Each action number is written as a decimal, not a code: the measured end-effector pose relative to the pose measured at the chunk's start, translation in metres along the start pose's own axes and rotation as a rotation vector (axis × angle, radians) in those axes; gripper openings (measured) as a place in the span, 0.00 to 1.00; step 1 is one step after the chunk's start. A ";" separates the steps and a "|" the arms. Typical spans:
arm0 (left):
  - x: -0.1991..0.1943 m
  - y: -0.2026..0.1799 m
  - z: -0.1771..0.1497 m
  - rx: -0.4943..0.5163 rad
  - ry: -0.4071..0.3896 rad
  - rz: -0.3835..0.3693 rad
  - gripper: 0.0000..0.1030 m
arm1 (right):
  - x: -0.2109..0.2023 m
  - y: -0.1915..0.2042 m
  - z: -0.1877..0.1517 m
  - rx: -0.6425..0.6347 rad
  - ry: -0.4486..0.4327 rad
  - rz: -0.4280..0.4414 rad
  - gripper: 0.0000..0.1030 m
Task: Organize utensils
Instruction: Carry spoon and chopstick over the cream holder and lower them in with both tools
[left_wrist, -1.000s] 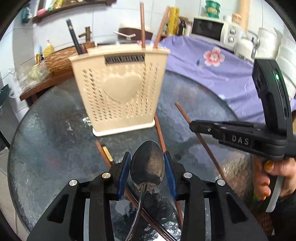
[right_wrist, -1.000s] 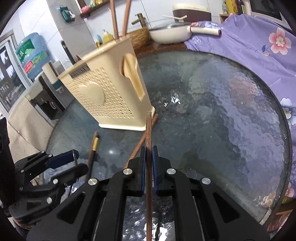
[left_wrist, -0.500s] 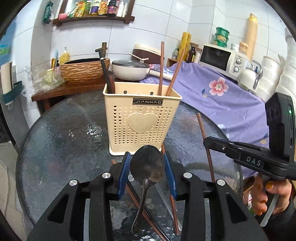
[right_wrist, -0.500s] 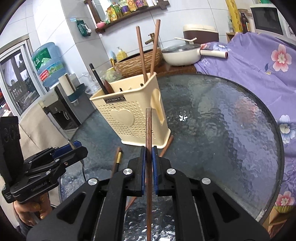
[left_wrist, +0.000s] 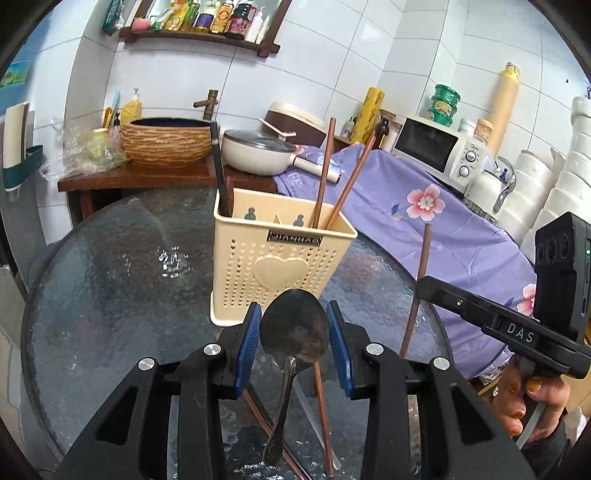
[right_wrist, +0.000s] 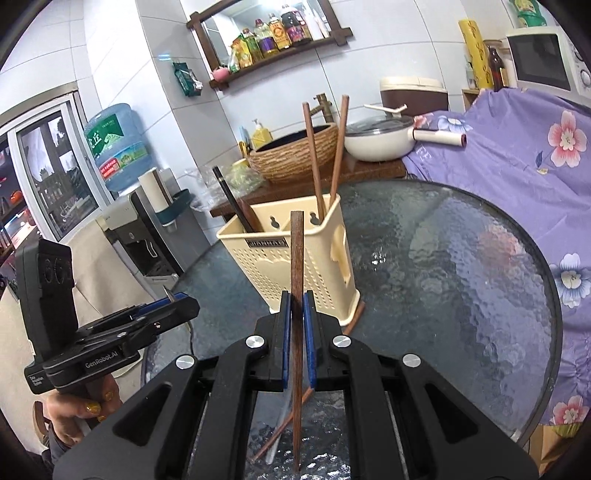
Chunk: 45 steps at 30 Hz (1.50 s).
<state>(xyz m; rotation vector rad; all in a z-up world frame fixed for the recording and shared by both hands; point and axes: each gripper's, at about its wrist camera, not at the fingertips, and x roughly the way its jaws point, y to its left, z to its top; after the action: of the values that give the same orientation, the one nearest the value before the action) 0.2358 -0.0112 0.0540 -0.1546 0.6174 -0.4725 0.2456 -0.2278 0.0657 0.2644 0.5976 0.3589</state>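
The round glass table (left_wrist: 92, 295) carries the cream utensil holder (left_wrist: 277, 258), upright near its centre; two brown chopsticks (left_wrist: 325, 173) and one dark utensil (left_wrist: 218, 173) stand inside. Loose chopsticks (left_wrist: 321, 398) lie on the glass below the grippers. Left gripper (left_wrist: 293, 332): jaws clamped on the metal spoon (left_wrist: 293, 332), bowl up. Right gripper (right_wrist: 296, 332): jaws clamped on one near-vertical brown chopstick (right_wrist: 296, 254).

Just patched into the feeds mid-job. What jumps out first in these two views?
Both grippers are loaded: the left gripper holds a metal spoon by the bowl, and the right gripper is shut on a wooden chopstick pointing up. Ahead on the round glass table stands the cream utensil holder, two chopsticks already inside.
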 end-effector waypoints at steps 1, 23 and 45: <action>-0.001 -0.001 0.002 0.001 -0.003 -0.002 0.34 | -0.002 0.002 0.002 -0.006 -0.005 0.001 0.07; -0.010 -0.005 0.063 -0.014 -0.073 -0.018 0.34 | -0.021 0.046 0.065 -0.130 -0.055 0.040 0.07; 0.022 0.010 0.165 -0.106 -0.327 0.085 0.34 | -0.008 0.056 0.181 -0.174 -0.283 -0.133 0.07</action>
<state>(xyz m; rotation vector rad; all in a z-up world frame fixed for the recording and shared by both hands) 0.3527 -0.0126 0.1729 -0.2989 0.3265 -0.3231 0.3325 -0.2049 0.2333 0.1039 0.3011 0.2374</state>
